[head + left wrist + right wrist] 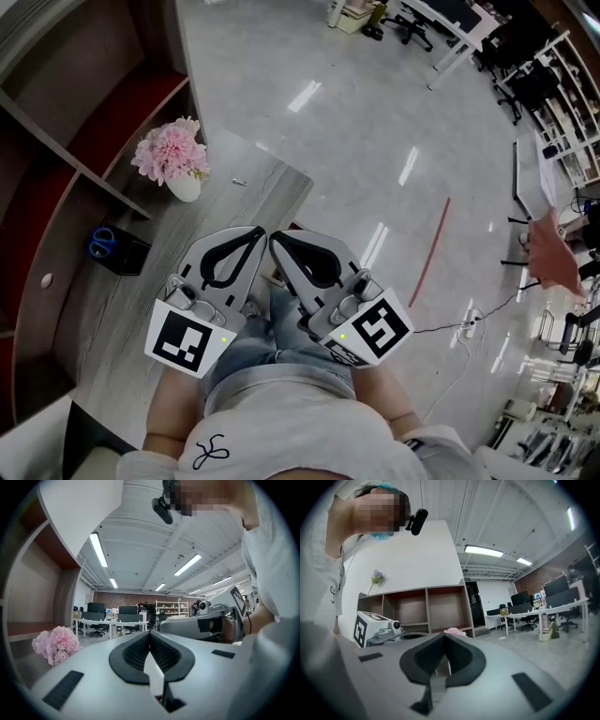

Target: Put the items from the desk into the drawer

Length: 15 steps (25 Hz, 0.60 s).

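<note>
You hold both tongs pressed together and empty. The left gripper (258, 232) and the right gripper (277, 236) hang side by side, and their tips are at the edge of the desk (267, 187). The black holder (127, 255) with the blue scissors (101, 242) stands on your side of the flower vase (184, 186), a little to its left. It lies left of both tongs, so I judge the left gripper is nearer. I cannot see the drawer.

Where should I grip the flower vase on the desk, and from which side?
Probably take the white vase by its body, under the pink flowers. Come in level from the open side of the desk: the blooms spread over its mouth, and the shelves stand close on the other side.
</note>
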Motion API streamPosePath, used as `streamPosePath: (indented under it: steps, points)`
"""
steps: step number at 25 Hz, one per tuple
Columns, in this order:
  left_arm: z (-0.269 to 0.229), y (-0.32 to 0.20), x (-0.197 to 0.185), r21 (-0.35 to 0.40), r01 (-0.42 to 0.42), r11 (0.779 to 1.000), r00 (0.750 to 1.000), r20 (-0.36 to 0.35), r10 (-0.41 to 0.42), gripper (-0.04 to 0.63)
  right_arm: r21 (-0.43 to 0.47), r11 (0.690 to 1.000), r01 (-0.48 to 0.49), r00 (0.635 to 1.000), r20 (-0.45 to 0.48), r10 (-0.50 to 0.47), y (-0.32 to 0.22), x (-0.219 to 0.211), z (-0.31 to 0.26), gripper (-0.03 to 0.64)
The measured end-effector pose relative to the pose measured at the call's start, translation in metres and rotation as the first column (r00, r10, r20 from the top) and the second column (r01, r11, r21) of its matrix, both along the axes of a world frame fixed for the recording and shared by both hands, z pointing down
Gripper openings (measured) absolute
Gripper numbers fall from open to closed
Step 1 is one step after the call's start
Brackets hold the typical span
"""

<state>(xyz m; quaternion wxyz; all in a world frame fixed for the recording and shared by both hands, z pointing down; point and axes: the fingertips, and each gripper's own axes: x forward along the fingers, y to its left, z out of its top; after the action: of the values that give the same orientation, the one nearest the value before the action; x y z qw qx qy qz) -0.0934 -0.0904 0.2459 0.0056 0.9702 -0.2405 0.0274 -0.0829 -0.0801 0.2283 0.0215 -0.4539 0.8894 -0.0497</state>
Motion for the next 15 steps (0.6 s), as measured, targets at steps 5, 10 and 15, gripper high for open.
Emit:
streamPosePath:
  steps: [5,10,15]
  points:
    - [0.018,-0.024,0.001,-0.019,0.046,0.999,0.998,0.043,-0.045,0.008,-0.011,1.000,0.024,0.999,0.023,-0.024,-0.023,0.008,0.005,0.008]
    - [0.048,-0.064,0.010,-0.008,0.113,0.994,0.987,0.118,-0.112,0.008,-0.032,0.997,0.066,0.997,0.046,-0.065,-0.057,0.022,0.016,0.009]
    - [0.102,-0.110,0.033,-0.045,0.185,0.982,0.970,0.167,-0.175,0.008,-0.063,0.992,0.105,0.994,0.038,-0.103,-0.095,0.045,0.041,0.009]
